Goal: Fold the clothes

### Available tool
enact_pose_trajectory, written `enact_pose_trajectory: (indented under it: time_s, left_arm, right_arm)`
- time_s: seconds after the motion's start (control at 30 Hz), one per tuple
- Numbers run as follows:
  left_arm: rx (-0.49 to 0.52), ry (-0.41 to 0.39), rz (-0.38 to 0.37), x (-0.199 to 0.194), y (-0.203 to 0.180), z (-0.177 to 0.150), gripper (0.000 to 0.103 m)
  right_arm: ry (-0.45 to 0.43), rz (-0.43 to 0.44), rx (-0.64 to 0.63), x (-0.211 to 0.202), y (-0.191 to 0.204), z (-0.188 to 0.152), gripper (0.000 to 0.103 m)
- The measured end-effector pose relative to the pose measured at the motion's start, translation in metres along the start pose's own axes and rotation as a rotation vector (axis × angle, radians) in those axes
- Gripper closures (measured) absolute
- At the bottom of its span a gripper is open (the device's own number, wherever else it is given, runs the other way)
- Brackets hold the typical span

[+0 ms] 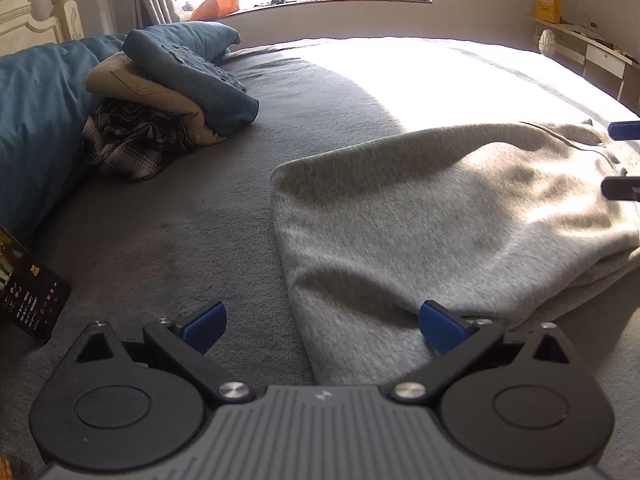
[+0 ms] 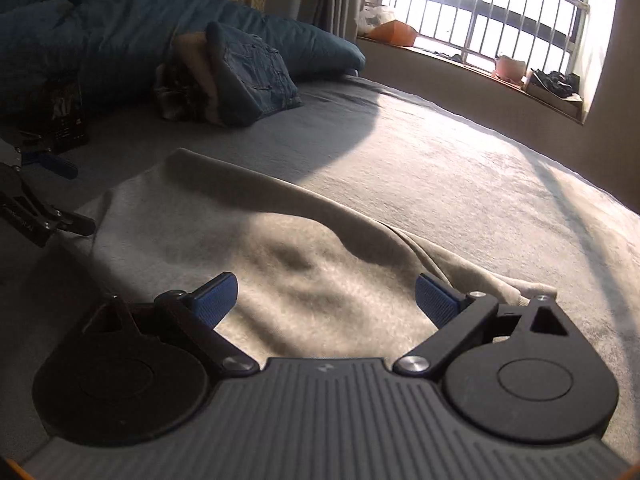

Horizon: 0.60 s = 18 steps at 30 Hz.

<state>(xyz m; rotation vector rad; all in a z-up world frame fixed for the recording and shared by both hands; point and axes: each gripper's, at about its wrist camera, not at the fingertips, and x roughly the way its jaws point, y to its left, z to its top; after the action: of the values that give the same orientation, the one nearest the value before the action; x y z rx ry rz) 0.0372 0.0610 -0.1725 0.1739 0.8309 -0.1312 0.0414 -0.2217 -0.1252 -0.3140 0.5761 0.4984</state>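
A folded grey sweatshirt (image 1: 440, 216) lies on the grey bed, also seen in the right wrist view as the same grey sweatshirt (image 2: 248, 240). My left gripper (image 1: 322, 328) is open at its near left edge, one blue pad over the bedsheet and one over the cloth, holding nothing. My right gripper (image 2: 326, 300) is open just above the garment's right part, empty. The right gripper's fingers (image 1: 622, 160) show at the right edge of the left wrist view. In the right wrist view, the left gripper's fingers (image 2: 60, 196) show at the left edge.
A pile of folded clothes, blue jeans (image 1: 200, 76) over a tan garment (image 1: 148, 92) and a plaid shirt (image 1: 128, 144), sits at the head of the bed against a blue duvet (image 1: 36, 112). A dark box (image 1: 28, 300) lies left. A windowsill (image 2: 472, 68) and a desk (image 1: 592, 52) flank the bed.
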Motion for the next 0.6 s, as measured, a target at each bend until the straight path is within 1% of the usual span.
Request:
enact_pose_trajectory:
  time_s: [0.07, 0.13, 0.23, 0.3, 0.4, 0.53, 0.6]
  left_arm:
    - [-0.018, 0.006, -0.002, 0.0, 0.002, -0.003, 0.0]
    - [-0.035, 0.012, -0.003, -0.001, 0.005, -0.006, 0.0]
    - [-0.061, 0.018, -0.005, 0.0, 0.008, -0.008, 0.0]
    - [-0.074, -0.008, -0.003, -0.003, 0.01, -0.006, 0.0]
    - [-0.097, -0.062, -0.01, -0.01, 0.012, 0.002, 0.0]
    - [-0.107, -0.13, -0.057, -0.013, 0.003, 0.016, 0.001]
    - [-0.09, -0.152, -0.082, -0.011, -0.009, 0.021, 0.007]
  right_arm:
    - [0.01, 0.039, -0.037, 0.012, 0.011, 0.003, 0.007]
    - [0.049, 0.072, -0.062, 0.03, 0.019, -0.002, 0.007]
    - [0.11, 0.102, -0.004, 0.046, 0.016, -0.01, 0.006]
    - [0.14, 0.117, 0.047, 0.052, 0.011, -0.012, 0.005]
    - [0.104, 0.074, 0.056, 0.04, 0.006, -0.005, 0.006]
    - [0.071, 0.071, 0.08, 0.03, 0.005, 0.003, 0.006]
    - [0.071, 0.067, 0.078, 0.032, 0.006, 0.002, 0.006]
